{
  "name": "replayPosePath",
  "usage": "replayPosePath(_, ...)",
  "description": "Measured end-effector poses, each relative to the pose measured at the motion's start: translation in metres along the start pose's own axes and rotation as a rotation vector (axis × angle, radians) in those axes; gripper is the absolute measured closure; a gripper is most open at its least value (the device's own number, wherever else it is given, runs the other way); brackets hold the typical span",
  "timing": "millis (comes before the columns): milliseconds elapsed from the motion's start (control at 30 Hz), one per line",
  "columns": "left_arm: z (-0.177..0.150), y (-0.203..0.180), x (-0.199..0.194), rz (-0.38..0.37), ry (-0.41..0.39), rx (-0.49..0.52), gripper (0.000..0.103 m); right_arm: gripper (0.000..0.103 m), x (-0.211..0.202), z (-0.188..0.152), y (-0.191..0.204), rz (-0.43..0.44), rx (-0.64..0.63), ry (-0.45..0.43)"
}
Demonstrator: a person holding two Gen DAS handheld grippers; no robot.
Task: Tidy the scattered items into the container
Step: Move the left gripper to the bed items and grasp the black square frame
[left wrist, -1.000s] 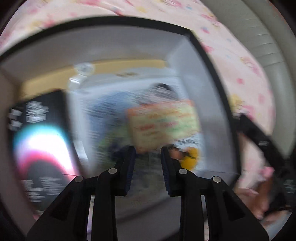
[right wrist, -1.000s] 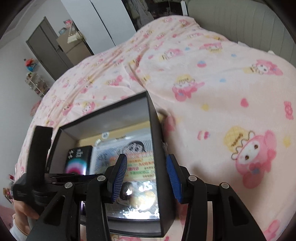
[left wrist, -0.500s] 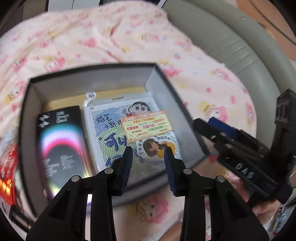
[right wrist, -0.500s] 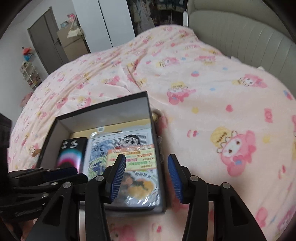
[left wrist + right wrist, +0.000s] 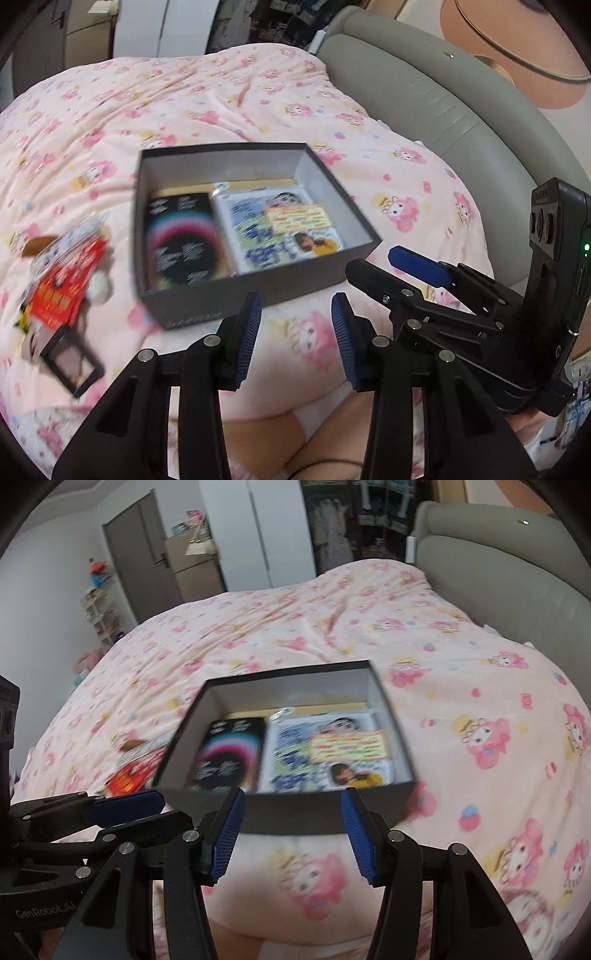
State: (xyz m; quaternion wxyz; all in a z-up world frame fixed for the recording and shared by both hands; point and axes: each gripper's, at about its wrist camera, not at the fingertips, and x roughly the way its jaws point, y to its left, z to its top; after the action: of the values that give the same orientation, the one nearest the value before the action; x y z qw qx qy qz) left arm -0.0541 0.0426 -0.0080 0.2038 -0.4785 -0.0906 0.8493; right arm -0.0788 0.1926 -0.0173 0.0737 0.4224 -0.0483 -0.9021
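A black open box [image 5: 255, 291] [image 5: 325, 814] sits on the pink bed cover. Inside lie a black packet with a rainbow arc [image 5: 183, 243] [image 5: 229, 753] and a comic-print packet [image 5: 280, 229] [image 5: 328, 753] with an orange label. Left of the box lie a red packet [image 5: 61, 284] [image 5: 129, 775] and a small black-framed item [image 5: 72, 365]. My left gripper [image 5: 294, 339] is open and empty, just short of the box's near wall. My right gripper [image 5: 291, 836] is open and empty, also near that wall; it shows in the left wrist view [image 5: 384, 266].
A grey padded headboard [image 5: 443, 110] [image 5: 498, 576] runs along the right. The pink patterned cover [image 5: 221, 103] spreads around the box. A wardrobe and door [image 5: 147, 565] stand beyond the bed.
Both grippers have pulled back and up from the box. The left gripper was over the box contents; now it is outside the near wall. The items in the box have not moved.
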Motion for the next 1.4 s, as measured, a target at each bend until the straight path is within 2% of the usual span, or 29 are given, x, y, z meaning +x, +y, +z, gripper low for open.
replayPosePath(133, -0.009, 0.043, -0.021, 0.043, -0.023, -0.058, 0.063, 0.054, 0.012, -0.008, 0.039, 0.094, -0.053, 0.048)
replayPosePath(233, -0.018, 0.083, -0.037, 0.060, -0.047, -0.143, 0.063, 0.054, 0.027, -0.010, 0.075, 0.193, -0.086, 0.092)
replayPosePath(333, -0.029, 0.136, -0.052, 0.155, -0.054, -0.279, 0.063, 0.054, 0.043, -0.013, 0.117, 0.273, -0.157, 0.118)
replayPosePath(400, -0.036, 0.171, -0.056, 0.203, -0.037, -0.382, 0.063, 0.054, 0.059, -0.016, 0.144, 0.292, -0.200, 0.140)
replayPosePath(467, -0.040, 0.208, -0.051, 0.217, -0.002, -0.509, 0.063, 0.054, 0.078, -0.021, 0.166, 0.291, -0.236, 0.178)
replayPosePath(567, -0.035, 0.251, -0.026, 0.219, 0.094, -0.622, 0.063, 0.054, 0.114, -0.025, 0.197, 0.300, -0.280, 0.260)
replayPosePath(667, -0.030, 0.276, -0.003, 0.206, 0.230, -0.622, 0.063, 0.054, 0.145, -0.030, 0.216, 0.289, -0.322, 0.335)
replayPosePath(800, -0.031, 0.285, 0.023, 0.201, 0.343, -0.581, 0.061, 0.054, 0.178, -0.036, 0.222, 0.285, -0.319, 0.414)
replayPosePath(867, -0.035, 0.286, 0.042, 0.160, 0.401, -0.578, 0.061, 0.054, 0.193, -0.040, 0.222, 0.314, -0.299, 0.460)
replayPosePath(933, -0.035, 0.288, 0.051, 0.114, 0.444, -0.579, 0.059, 0.064, 0.205, -0.046, 0.222, 0.336, -0.281, 0.495)
replayPosePath(1000, -0.035, 0.288, 0.052, 0.092, 0.443, -0.577, 0.056, 0.070, 0.206, -0.050, 0.219, 0.373, -0.260, 0.486)
replayPosePath(1067, -0.035, 0.281, 0.049, 0.089, 0.424, -0.549, 0.055, 0.071, 0.204, -0.052, 0.214, 0.434, -0.210, 0.502)
replayPosePath(1133, -0.035, 0.272, 0.043, 0.115, 0.386, -0.517, 0.059, 0.073, 0.196, -0.053, 0.209, 0.442, -0.180, 0.486)
replayPosePath(1200, -0.036, 0.265, 0.038, 0.155, 0.363, -0.513, 0.069, 0.075, 0.187, -0.051, 0.202, 0.465, -0.154, 0.462)
replayPosePath(1233, -0.037, 0.259, 0.035, 0.151, 0.346, -0.509, 0.069, 0.075, 0.182, -0.050, 0.199, 0.474, -0.140, 0.453)
replayPosePath(1400, -0.044, 0.210, 0.029, 0.102, 0.296, -0.401, 0.069, 0.075, 0.140, -0.050, 0.168, 0.442, -0.095, 0.373)
